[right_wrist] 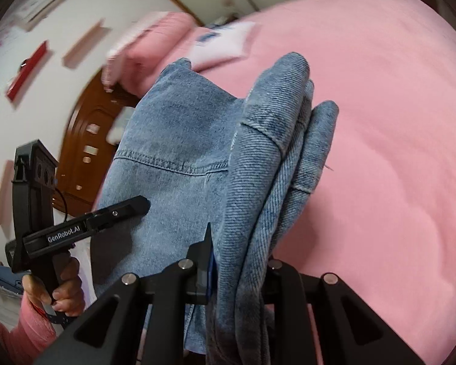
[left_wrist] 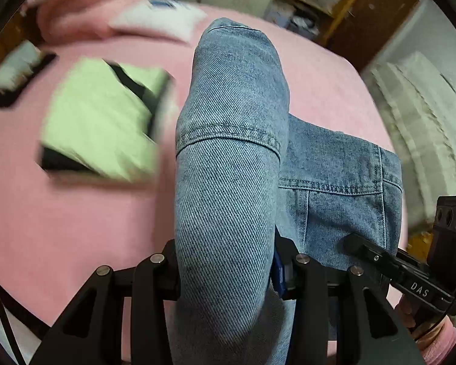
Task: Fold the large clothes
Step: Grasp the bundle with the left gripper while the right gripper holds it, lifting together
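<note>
Your left gripper (left_wrist: 228,273) has its jaws clamped on a thick roll of blue denim jacket (left_wrist: 231,152): coarse twill weave, double-stitched seam across the fold. The garment hangs in the air above the bed (left_wrist: 60,228), whose pink sheet looks soft and matte. At 10 o'clock in the left wrist view lies a folded pale-green garment (left_wrist: 97,121) with black trim, squarish, blurred. At 12 o'clock, a white pillow (left_wrist: 161,19).

Your right gripper (right_wrist: 237,276) has its jaws narrowed on several bunched denim layers (right_wrist: 258,213), with rounded folds rising toward 12 o'clock. A flat panel spreads toward 9 o'clock, where your left gripper's tip meets it.
</note>
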